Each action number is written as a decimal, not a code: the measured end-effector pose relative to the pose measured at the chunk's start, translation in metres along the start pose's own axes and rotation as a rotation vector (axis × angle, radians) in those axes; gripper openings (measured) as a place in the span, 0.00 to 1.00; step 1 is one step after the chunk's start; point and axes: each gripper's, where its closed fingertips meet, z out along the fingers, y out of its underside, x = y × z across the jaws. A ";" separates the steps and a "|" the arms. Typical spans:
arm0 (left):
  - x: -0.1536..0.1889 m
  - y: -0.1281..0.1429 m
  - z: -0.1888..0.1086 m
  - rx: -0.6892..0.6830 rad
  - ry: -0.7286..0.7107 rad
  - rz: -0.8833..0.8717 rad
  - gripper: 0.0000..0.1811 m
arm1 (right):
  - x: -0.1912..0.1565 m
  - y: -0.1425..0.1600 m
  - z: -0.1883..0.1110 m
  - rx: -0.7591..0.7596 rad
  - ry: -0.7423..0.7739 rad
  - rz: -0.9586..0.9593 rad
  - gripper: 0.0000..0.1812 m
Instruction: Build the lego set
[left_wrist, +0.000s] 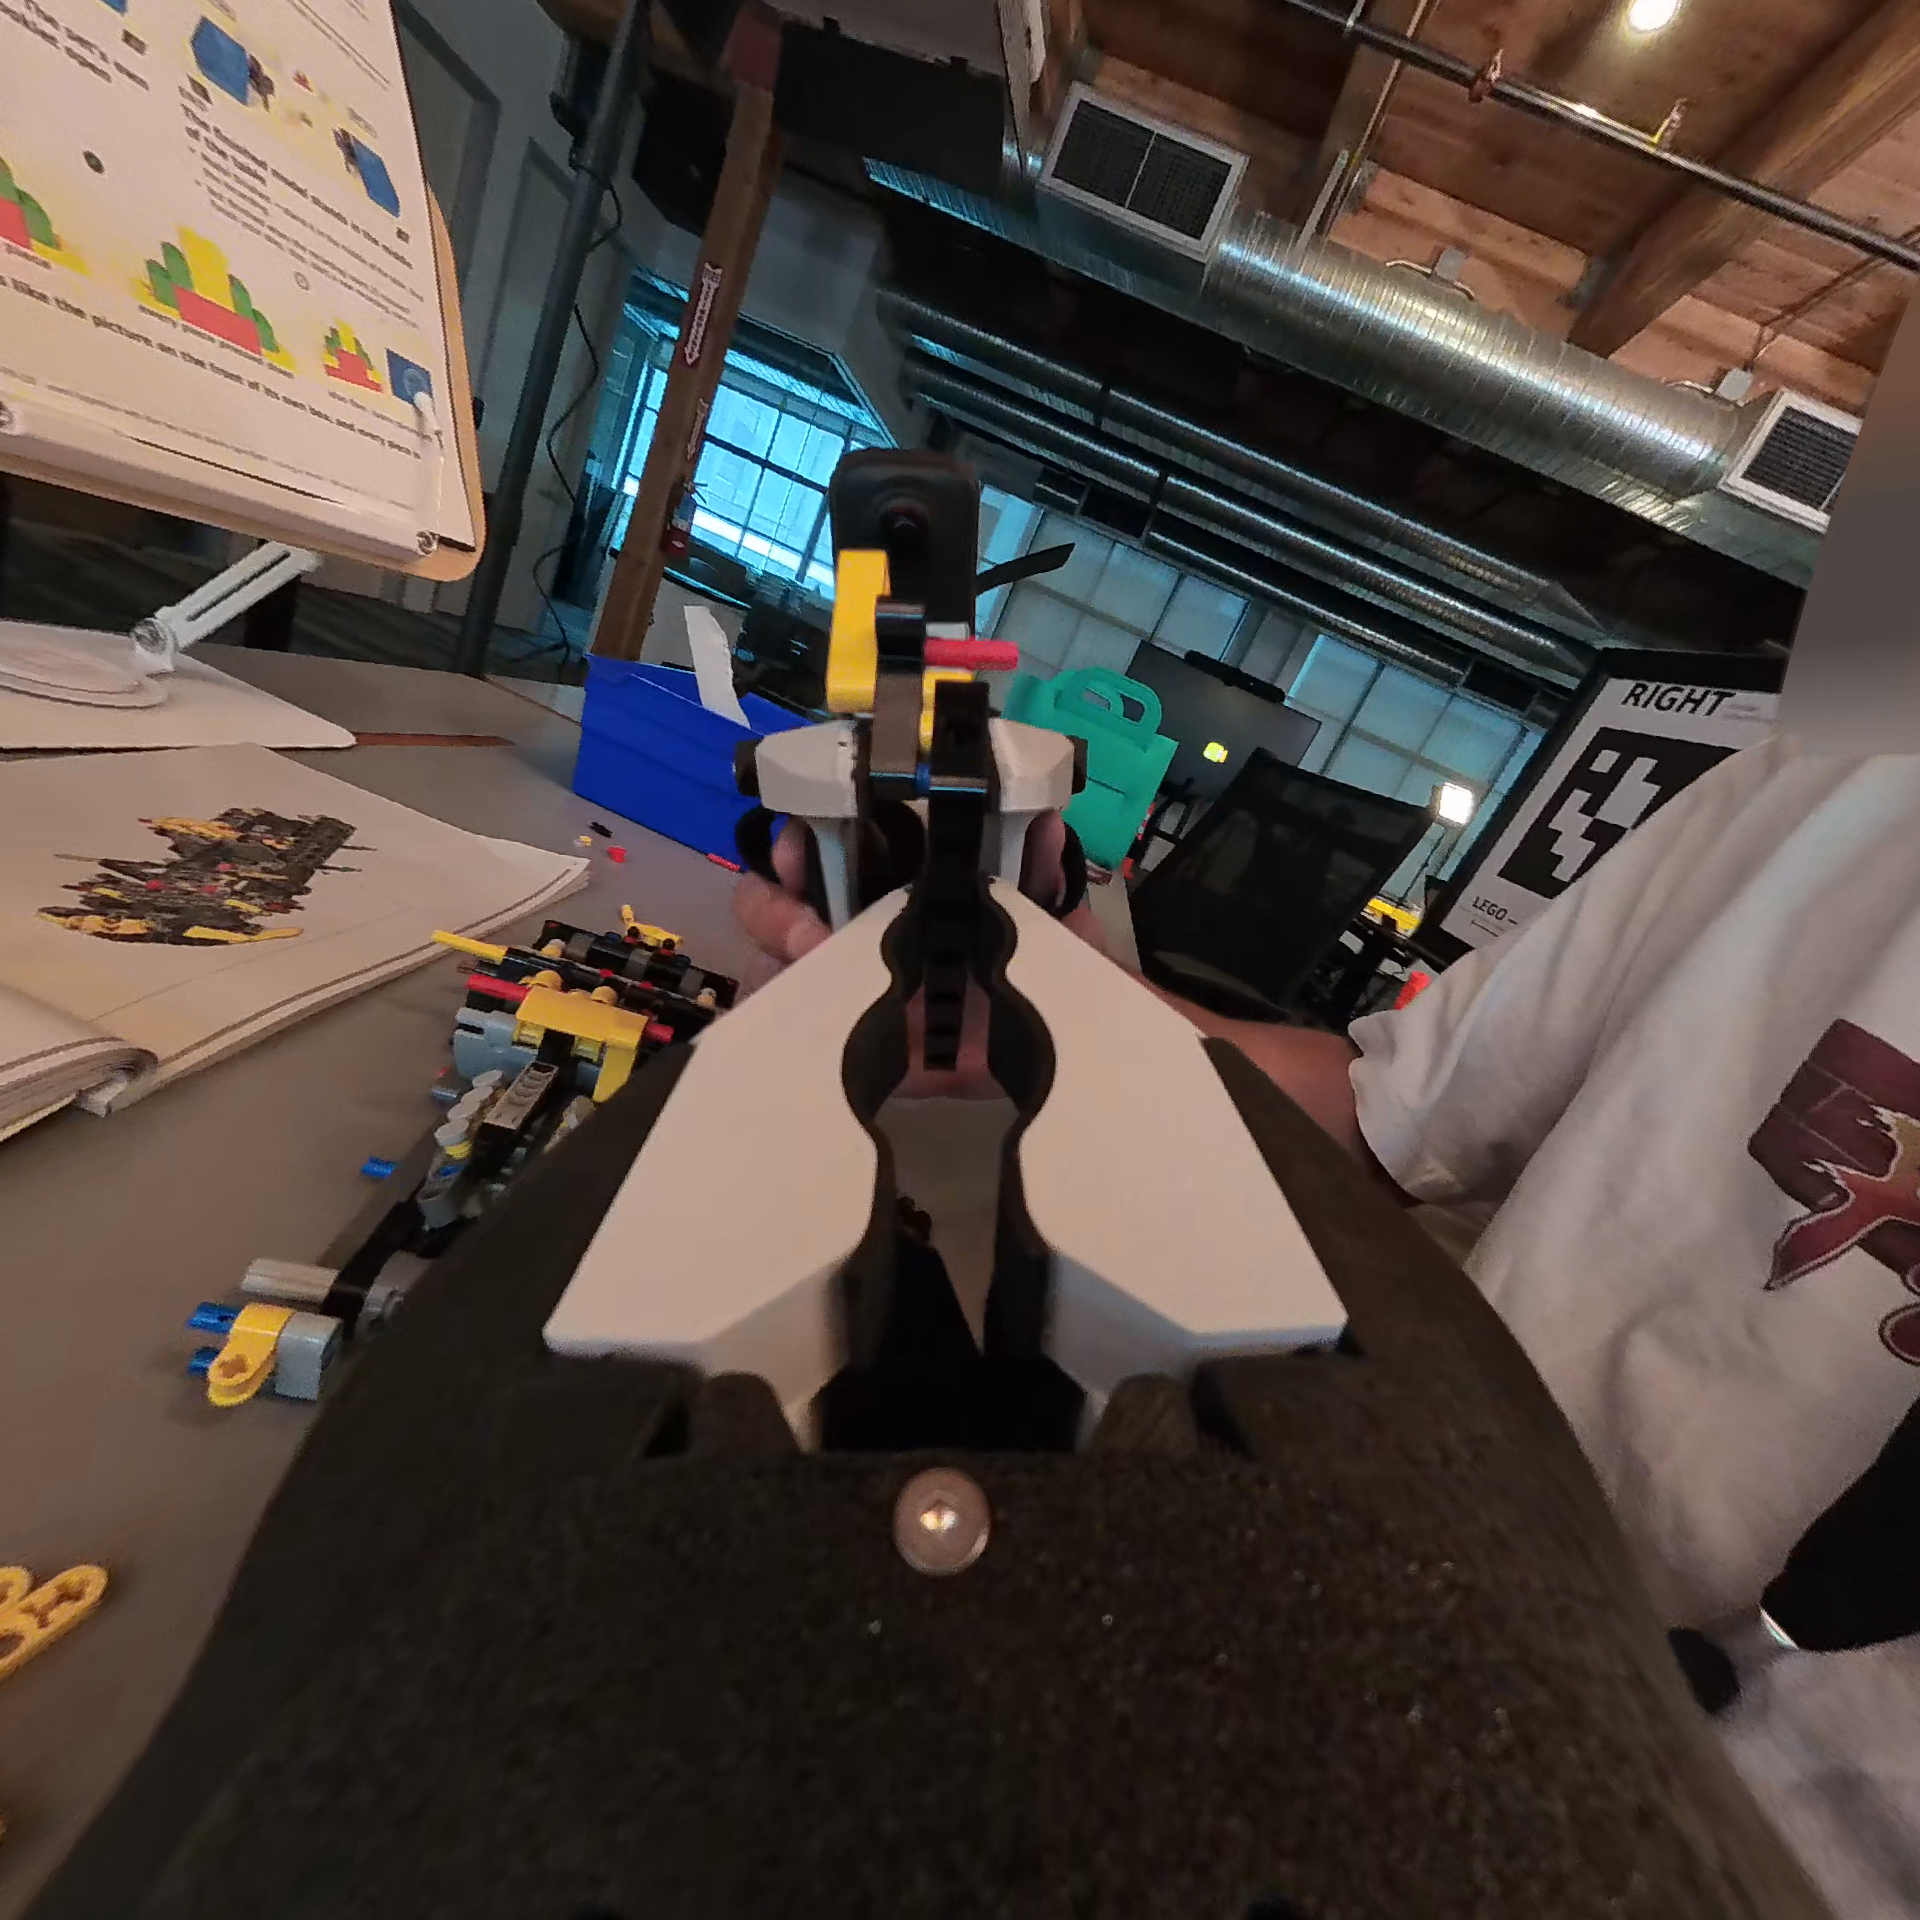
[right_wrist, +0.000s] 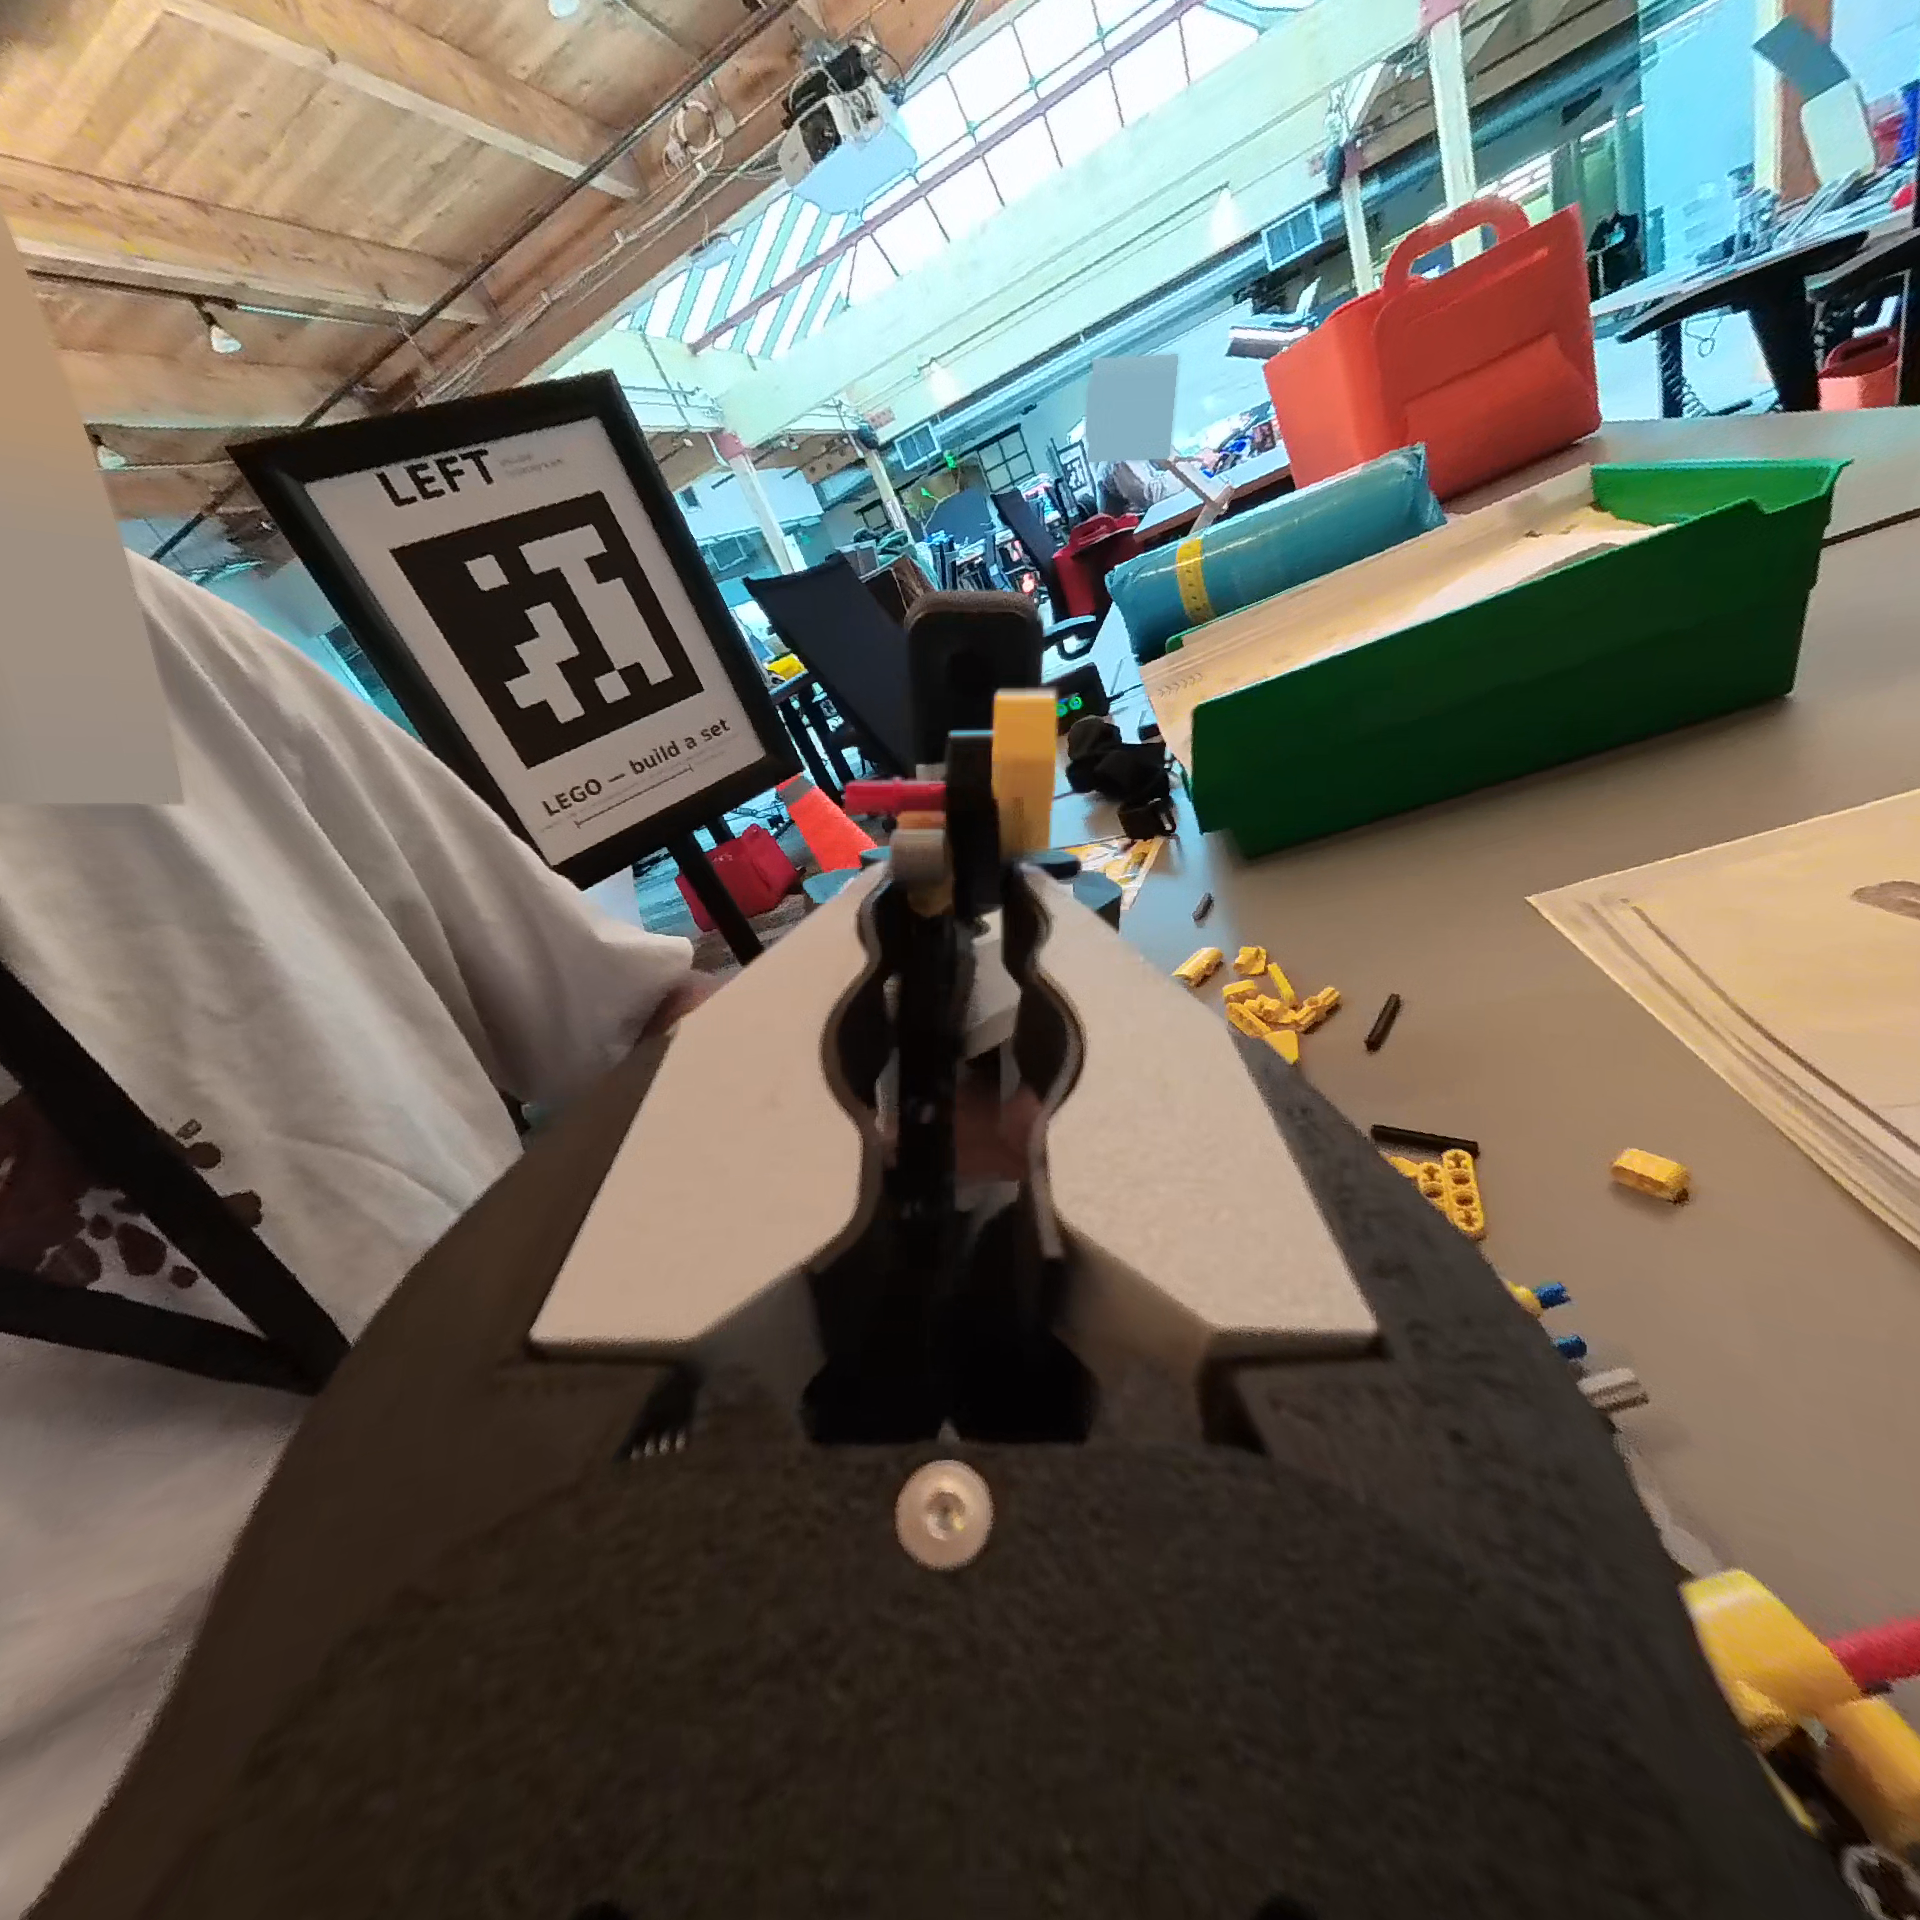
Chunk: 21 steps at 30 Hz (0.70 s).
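Note:
A small Lego sub-assembly (left_wrist: 862, 634) of black beams, a yellow piece and a red axle is held up in the air between both grippers. My left gripper (left_wrist: 940, 935) is shut on its black beam (left_wrist: 940, 997). My right gripper (left_wrist: 920, 774) faces it from the far side and is shut on the same assembly. In the right wrist view my right gripper (right_wrist: 951, 904) clamps the black beam, with the yellow piece (right_wrist: 1023, 769) and red axle (right_wrist: 894, 798) sticking out above. The larger black and yellow model (left_wrist: 582, 1018) lies on the table to the left.
An open instruction booklet (left_wrist: 239, 883) and a blue bin (left_wrist: 665, 738) lie left. Loose pieces (left_wrist: 270, 1340) sit near the model. In the right wrist view, a green bin (right_wrist: 1507, 675), an orange bag (right_wrist: 1455, 364), scattered yellow pieces (right_wrist: 1273, 1003) and a booklet (right_wrist: 1766, 987). A person in a white shirt (left_wrist: 1662, 1143) stands close. The tips of both grippers are at nearly the same place.

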 end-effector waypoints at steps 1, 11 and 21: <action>0.000 0.000 0.000 0.005 -0.005 0.006 0.04 | -0.001 0.000 0.000 0.002 -0.001 -0.006 0.09; -0.009 -0.008 -0.005 0.061 -0.044 0.017 0.09 | 0.004 0.002 -0.013 -0.069 -0.007 0.075 0.09; -0.017 -0.002 -0.006 0.003 -0.101 0.041 0.04 | 0.017 0.018 -0.023 -0.203 0.053 0.093 0.10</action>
